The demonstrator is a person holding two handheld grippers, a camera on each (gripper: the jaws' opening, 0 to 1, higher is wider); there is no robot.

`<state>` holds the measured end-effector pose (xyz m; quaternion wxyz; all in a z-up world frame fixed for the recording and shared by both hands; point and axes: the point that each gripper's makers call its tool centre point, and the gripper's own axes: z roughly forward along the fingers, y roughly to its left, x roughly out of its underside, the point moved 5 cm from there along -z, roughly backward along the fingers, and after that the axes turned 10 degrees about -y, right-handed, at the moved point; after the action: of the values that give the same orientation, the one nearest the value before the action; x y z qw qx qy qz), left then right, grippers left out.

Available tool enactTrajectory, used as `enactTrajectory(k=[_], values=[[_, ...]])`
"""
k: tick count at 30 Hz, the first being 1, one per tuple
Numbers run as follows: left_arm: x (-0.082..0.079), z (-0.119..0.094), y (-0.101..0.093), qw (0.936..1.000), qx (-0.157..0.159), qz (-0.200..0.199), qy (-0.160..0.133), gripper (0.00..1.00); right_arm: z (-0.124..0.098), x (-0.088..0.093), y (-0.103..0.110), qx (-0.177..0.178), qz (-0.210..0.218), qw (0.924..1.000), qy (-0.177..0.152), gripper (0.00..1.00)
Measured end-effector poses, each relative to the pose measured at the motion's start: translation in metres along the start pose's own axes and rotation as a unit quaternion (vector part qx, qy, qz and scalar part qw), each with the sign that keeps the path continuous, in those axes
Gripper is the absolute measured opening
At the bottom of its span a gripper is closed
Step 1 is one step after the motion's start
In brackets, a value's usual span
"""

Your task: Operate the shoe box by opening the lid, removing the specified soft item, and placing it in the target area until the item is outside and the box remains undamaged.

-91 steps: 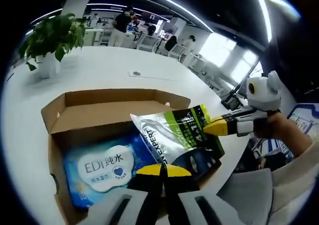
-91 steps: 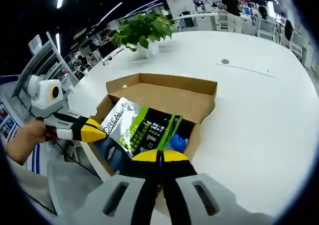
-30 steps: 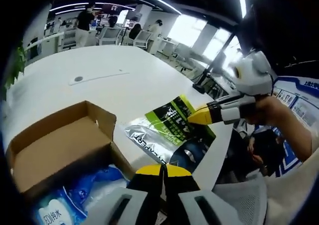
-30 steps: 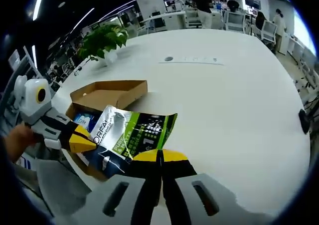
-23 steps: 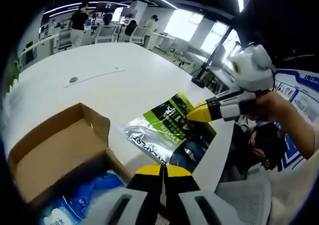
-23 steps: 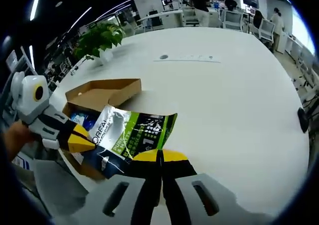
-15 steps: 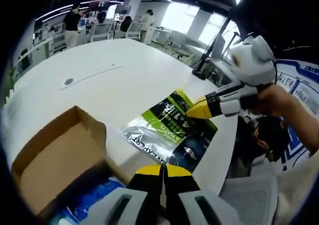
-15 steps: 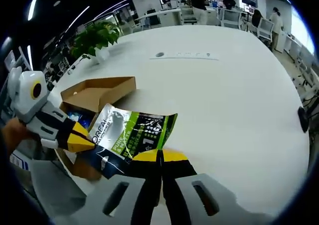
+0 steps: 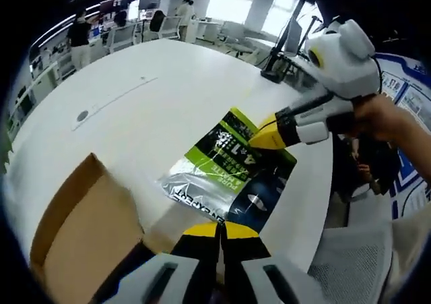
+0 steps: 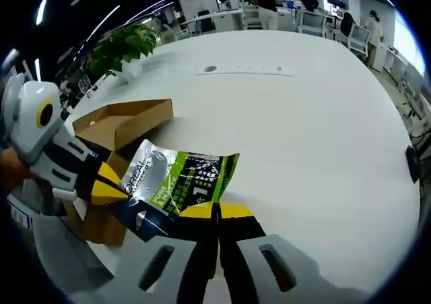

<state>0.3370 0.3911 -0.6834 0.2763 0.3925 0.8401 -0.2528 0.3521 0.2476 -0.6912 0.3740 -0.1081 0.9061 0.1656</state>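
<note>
White office table [image 10: 323, 115] carries the open shoe box [image 10: 118, 132] at my left. I have the soft pouch [image 9: 229, 169] outside the box, stretched between both grippers to keep it flat: left gripper [image 9: 220, 228] clamps its near edge, right gripper [image 10: 217, 209] an opposite corner. Long axis runs left-right, printed face up, low over bare table.

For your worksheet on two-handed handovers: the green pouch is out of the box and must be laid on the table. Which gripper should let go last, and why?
Probably the right gripper: it pinches the pouch by the edge farther from the cardboard box, over bare white table. The left gripper holds the box-side edge.
</note>
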Motion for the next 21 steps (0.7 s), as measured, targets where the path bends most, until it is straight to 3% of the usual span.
enactTrajectory(k=[15,21], values=[[0.006,0.023,0.005,0.994,-0.011,0.072,0.082,0.0,0.023,0.012,-0.007,-0.001,0.006,1.0,0.007,0.0],[0.005,0.029,0.007,0.9917,-0.015,0.088,0.092,0.01,0.03,0.015,-0.012,0.004,0.006,1.0,0.005,0.0]])
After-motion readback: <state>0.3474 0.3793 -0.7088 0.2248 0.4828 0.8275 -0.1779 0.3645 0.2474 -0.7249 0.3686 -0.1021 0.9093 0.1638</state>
